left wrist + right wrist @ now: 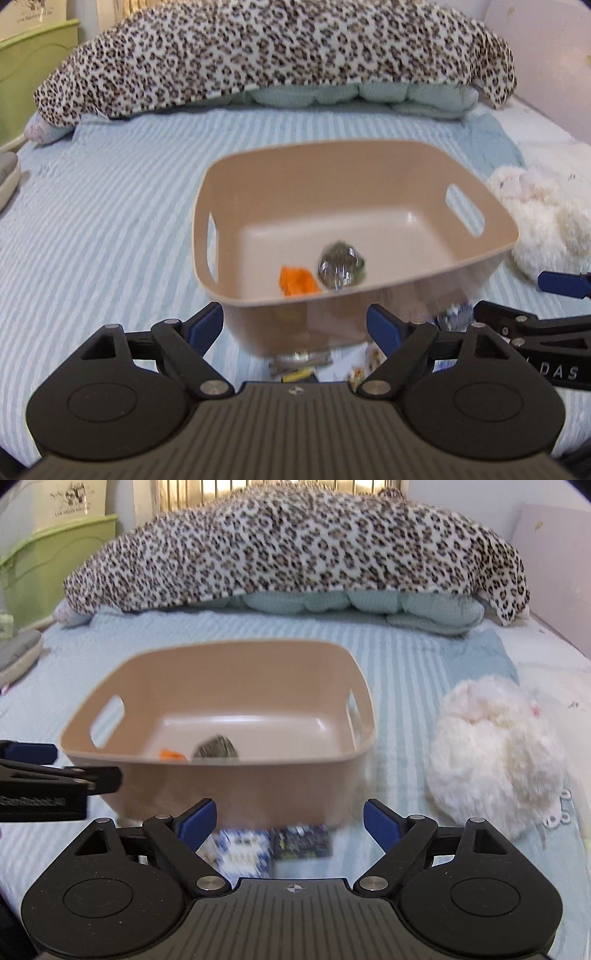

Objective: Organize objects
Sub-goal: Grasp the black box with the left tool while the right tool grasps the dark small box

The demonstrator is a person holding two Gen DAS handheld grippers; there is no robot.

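Observation:
A beige plastic basket (pixel 369 173) with handle slots sits on the striped bed; it also shows in the right wrist view (pixel 207 786). Inside lie an orange item (pixel 297 281) and a grey-green shiny packet (pixel 341 267), also seen in the right wrist view as the orange item (pixel 170 754) and the packet (pixel 216 748). Small packets (pixel 243 853) and a dark packet (pixel 301 842) lie on the bed in front of the basket. My left gripper (pixel 295 325) is open and empty before the basket's near wall. My right gripper (pixel 290 823) is open and empty above the packets.
A leopard-print blanket (pixel 273 48) over a teal quilt lies at the back. A white fluffy plush (pixel 495 753) sits right of the basket. A green cabinet (pixel 48 561) stands at the far left. A pink headboard (pixel 546 55) is at the right.

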